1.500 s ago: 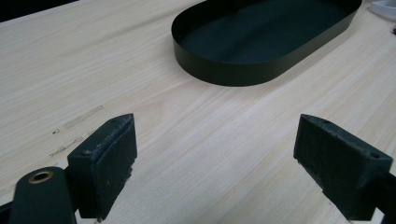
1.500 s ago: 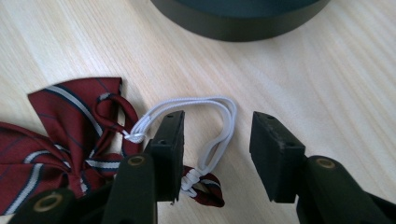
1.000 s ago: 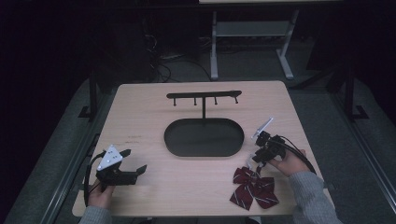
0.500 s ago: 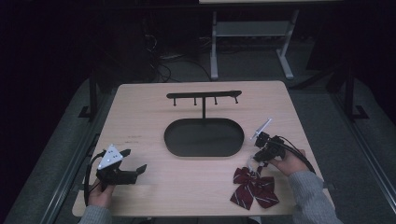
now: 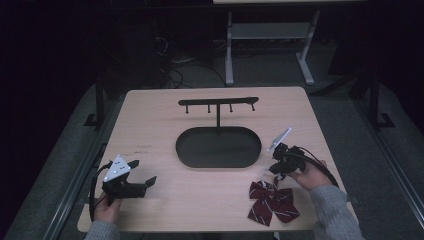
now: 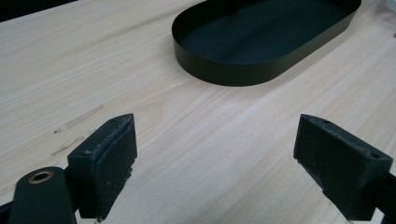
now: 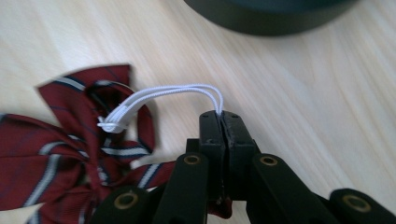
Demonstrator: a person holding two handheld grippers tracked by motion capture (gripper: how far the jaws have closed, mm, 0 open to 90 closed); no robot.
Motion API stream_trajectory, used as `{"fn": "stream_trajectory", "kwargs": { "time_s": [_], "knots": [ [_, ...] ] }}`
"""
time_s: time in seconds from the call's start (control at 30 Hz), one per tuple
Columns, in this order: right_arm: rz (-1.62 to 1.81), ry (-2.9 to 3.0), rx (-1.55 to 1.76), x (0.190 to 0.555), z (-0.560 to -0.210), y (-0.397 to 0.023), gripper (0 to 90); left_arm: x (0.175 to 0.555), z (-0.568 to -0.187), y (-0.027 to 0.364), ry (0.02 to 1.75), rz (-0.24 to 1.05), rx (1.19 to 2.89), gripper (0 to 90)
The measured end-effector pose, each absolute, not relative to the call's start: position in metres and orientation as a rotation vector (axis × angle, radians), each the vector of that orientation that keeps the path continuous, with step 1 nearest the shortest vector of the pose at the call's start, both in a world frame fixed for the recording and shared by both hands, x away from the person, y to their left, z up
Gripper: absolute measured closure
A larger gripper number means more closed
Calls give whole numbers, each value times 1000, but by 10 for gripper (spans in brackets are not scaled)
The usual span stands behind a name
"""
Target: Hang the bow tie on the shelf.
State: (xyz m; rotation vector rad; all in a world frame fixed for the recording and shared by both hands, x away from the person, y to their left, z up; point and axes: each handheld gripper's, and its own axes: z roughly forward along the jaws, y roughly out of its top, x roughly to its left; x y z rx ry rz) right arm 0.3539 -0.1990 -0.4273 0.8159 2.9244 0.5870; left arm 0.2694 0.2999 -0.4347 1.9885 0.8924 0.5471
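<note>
A dark red striped bow tie (image 5: 273, 203) lies on the wooden table near the front right, and in the right gripper view the bow tie (image 7: 70, 154) sits at the left. Its white elastic loop (image 7: 173, 93) arches up from the knot into my right gripper (image 7: 223, 116). Those jaws have just been closing and now pinch the loop's end. In the high view my right gripper (image 5: 275, 174) sits just above and behind the bow tie. My left gripper (image 5: 146, 183) rests at the front left, and in its own view the left gripper (image 6: 215, 158) stands open over bare wood.
A black oval tray (image 5: 186, 157) sits mid-table, and its wall (image 6: 233, 74) lies ahead of the left gripper. Behind it stands a black T-shaped rack (image 5: 218, 102) with several hooks. Table edges run close to both hands.
The right gripper has edged slightly down toward the bow tie. The left gripper has stayed where it was.
</note>
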Motion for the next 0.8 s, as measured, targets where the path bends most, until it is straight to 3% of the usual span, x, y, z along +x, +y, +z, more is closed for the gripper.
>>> {"fn": "stream_trajectory", "kwargs": {
  "time_s": [0.8],
  "knots": [
    [679,2933,636,348,-384,-179,874,268,-434,304,908,558,1974,130]
  ]
}}
